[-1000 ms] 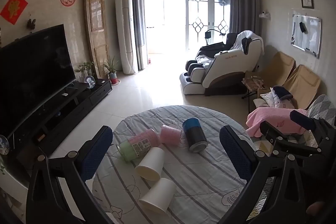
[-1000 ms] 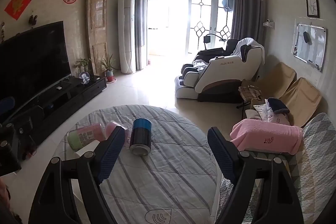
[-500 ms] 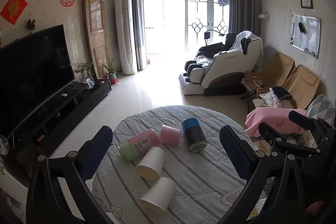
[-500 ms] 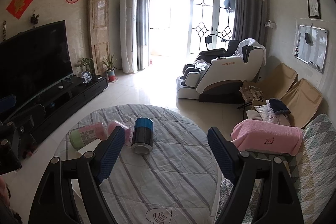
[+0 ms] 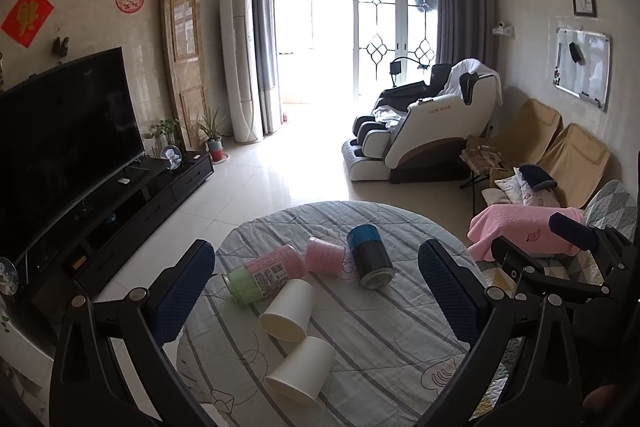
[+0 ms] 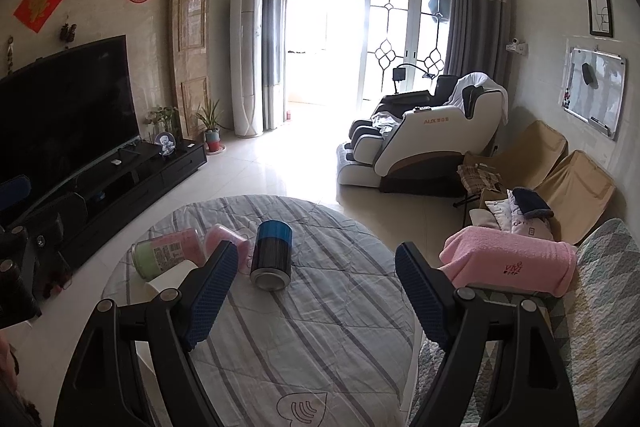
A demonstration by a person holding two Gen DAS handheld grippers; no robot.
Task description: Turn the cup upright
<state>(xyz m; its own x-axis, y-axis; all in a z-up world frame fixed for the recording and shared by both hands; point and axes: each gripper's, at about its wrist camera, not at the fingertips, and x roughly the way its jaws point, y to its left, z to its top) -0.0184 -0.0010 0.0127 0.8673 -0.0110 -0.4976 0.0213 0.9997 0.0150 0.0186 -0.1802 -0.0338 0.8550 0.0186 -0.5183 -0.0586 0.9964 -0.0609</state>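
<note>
Several cups lie on their sides on a round table with a striped cloth (image 5: 384,323): a dark cup with a blue base (image 5: 370,261), a pink cup (image 5: 325,259), a pink-and-green cup (image 5: 262,273) and two white paper cups (image 5: 288,309) (image 5: 302,373). My left gripper (image 5: 316,287) is open and empty, above the near table edge. My right gripper (image 6: 316,287) is open and empty; the dark cup (image 6: 273,254) lies just ahead of its left finger (image 6: 212,291). The pink cup (image 6: 226,241) and the pink-and-green cup (image 6: 166,253) lie left of that.
A pink towel (image 6: 508,261) lies on a quilted sofa (image 6: 608,267) right of the table. A TV (image 5: 64,135) on a black stand is at left. A massage chair (image 5: 424,131) stands beyond the table. The right gripper's body shows in the left view (image 5: 560,263).
The right gripper's view has shifted slightly right and forward, so the cups sit a little nearer the middle. The left gripper has barely moved. No cup has moved.
</note>
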